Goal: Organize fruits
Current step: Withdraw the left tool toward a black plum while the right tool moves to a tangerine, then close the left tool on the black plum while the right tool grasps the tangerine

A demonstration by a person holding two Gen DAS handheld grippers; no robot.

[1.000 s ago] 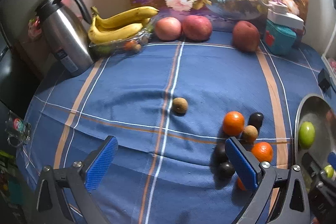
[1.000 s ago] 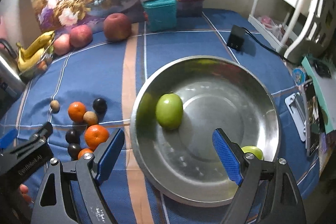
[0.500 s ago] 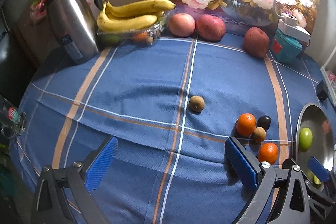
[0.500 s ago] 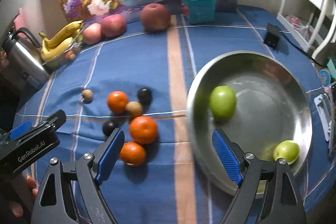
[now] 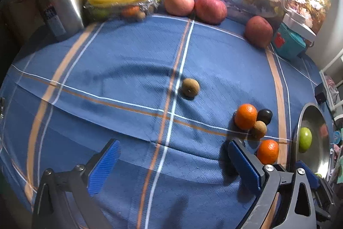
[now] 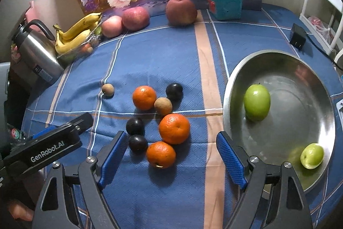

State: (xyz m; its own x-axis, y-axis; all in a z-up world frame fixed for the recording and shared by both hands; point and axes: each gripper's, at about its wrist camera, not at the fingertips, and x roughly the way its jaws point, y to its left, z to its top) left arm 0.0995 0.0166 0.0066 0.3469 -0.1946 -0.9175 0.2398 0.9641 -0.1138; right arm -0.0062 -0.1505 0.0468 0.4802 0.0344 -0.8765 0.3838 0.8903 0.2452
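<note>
Only the right wrist view shows the whole metal bowl (image 6: 285, 57), holding two green apples (image 6: 256, 102); the left wrist view shows just its rim. Both grippers are spread wide and hold nothing. The right gripper (image 6: 170, 156) hovers over the nearest orange (image 6: 161, 154); the left gripper (image 5: 171, 161) hovers above bare blue tablecloth (image 5: 128, 57).
</note>
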